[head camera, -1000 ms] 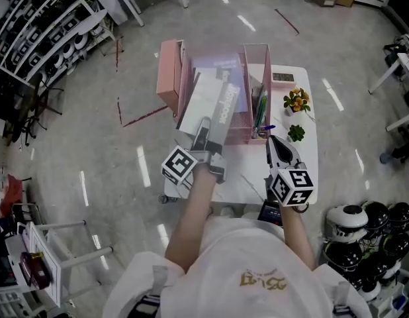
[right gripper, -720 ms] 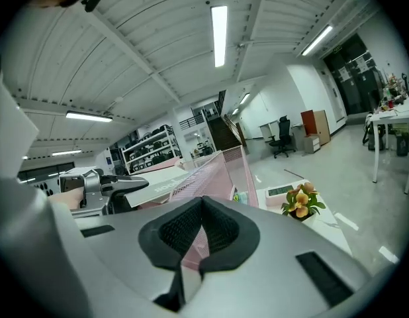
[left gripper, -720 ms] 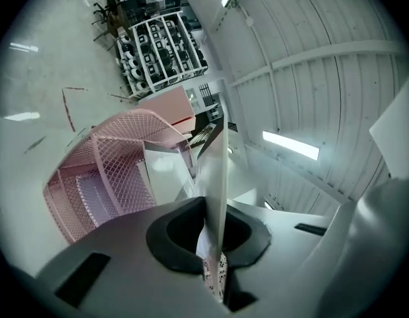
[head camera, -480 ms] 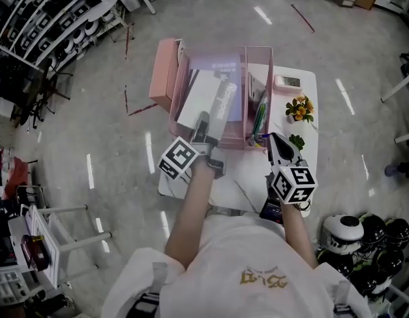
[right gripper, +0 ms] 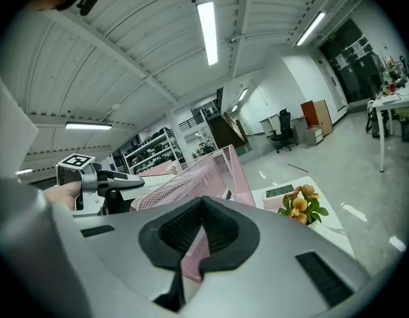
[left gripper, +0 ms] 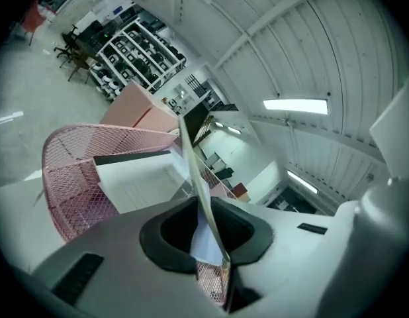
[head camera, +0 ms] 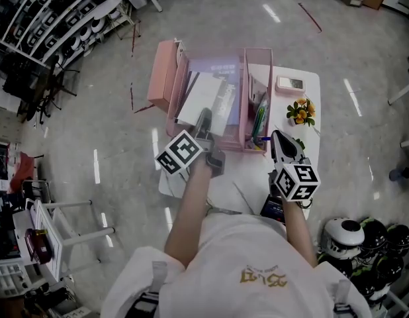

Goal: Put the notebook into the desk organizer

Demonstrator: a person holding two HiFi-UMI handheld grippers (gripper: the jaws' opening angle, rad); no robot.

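Pink organizer, head view: mesh organizer [head camera: 243, 91] stands upper centre on the white table [head camera: 304, 144]. Tall walls w/ open top, so things drop in from above.
Notebook, head view: notebook [head camera: 203, 98] sits down in the big left bay, leaning on the wall. The task's thing looks as good as placed.
L gripper, head view: L gripper [head camera: 204, 119] is at the notebook's near edge, mid frame, reaching over the front rim. Prob. held by that edge so the flat side could slide in btwn the walls.
R gripper, head view: R gripper [head camera: 279, 140] is right of centre, near the pens [head camera: 259, 119], touching nothing. Looks parked to stay clear.
Notebook, left gripper view: its thin edge [left gripper: 194, 177] runs up the middle btwn the jaws, w/ the organizer's mesh wall [left gripper: 79, 177] at left.
L jaws, left gripper view: narrow gap, opening. The edge is btwn them and lies on one jaw, no firm pinch visible. Prob. letting go because the organizer carries the weight.
R jaws, right gripper view: together, nothing btwn them. Mesh [right gripper: 204, 171] and flowers [right gripper: 300, 204] show beyond.
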